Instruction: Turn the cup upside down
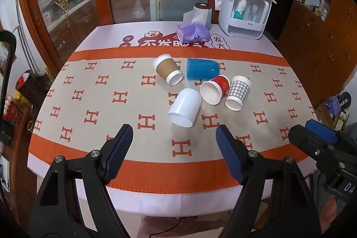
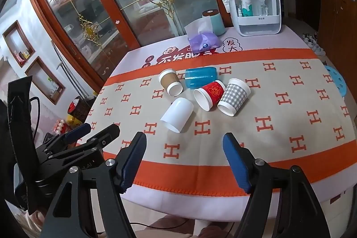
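Note:
Several cups lie on their sides in the middle of the table: a white cup point(image 1: 185, 108) point(image 2: 177, 114), a brown paper cup point(image 1: 167, 71) point(image 2: 170, 82), a blue cup point(image 1: 202, 69) point(image 2: 200, 77), a red cup point(image 1: 214, 89) point(image 2: 209, 94) and a grey checked cup point(image 1: 238, 92) point(image 2: 233, 96). My left gripper point(image 1: 175, 138) is open and empty, above the table's near edge, short of the white cup. My right gripper point(image 2: 185, 145) is open and empty, also near the front edge. Each gripper shows in the other's view, the right point(image 1: 321, 139) and the left point(image 2: 89, 131).
The table point(image 1: 156, 200) carries an orange and beige H-patterned cloth point(image 1: 93, 104). At the back stand a purple tissue pack point(image 1: 193, 34), a roll holder point(image 1: 204, 12) and a white storage box point(image 1: 244, 12). A glass door is behind the table. Shelves stand at the right.

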### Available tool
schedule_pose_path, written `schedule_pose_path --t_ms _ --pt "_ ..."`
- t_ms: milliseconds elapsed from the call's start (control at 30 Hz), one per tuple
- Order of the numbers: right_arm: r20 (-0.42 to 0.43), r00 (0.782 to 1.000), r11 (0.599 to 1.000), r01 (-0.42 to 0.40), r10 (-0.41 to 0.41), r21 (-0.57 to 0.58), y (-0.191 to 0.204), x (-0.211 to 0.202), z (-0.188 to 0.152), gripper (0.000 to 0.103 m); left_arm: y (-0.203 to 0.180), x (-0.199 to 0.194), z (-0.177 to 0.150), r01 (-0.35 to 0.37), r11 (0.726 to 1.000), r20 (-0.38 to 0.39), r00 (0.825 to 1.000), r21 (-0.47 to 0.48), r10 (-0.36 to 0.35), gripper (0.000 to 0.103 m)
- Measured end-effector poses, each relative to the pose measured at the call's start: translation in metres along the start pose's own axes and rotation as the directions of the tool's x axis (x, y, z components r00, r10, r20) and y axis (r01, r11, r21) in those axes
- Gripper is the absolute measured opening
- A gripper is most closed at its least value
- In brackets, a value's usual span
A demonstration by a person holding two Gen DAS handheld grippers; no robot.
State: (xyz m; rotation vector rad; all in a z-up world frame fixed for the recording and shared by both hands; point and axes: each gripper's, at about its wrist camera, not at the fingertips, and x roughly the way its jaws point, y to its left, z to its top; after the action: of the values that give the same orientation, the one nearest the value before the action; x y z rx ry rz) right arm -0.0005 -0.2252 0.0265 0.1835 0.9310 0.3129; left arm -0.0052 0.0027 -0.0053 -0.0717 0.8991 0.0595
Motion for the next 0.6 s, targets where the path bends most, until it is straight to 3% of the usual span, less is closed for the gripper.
schedule_pose_path --t_ms 600 --pt "-0.008 1.0 1.0 0.0 0.0 -0.005 0.0031 0.0046 0.0022 0.076 -0.0041 0.0094 -0.0052 0.009 1.0 -0.014 1.0 0.008 -0.008 0.071"
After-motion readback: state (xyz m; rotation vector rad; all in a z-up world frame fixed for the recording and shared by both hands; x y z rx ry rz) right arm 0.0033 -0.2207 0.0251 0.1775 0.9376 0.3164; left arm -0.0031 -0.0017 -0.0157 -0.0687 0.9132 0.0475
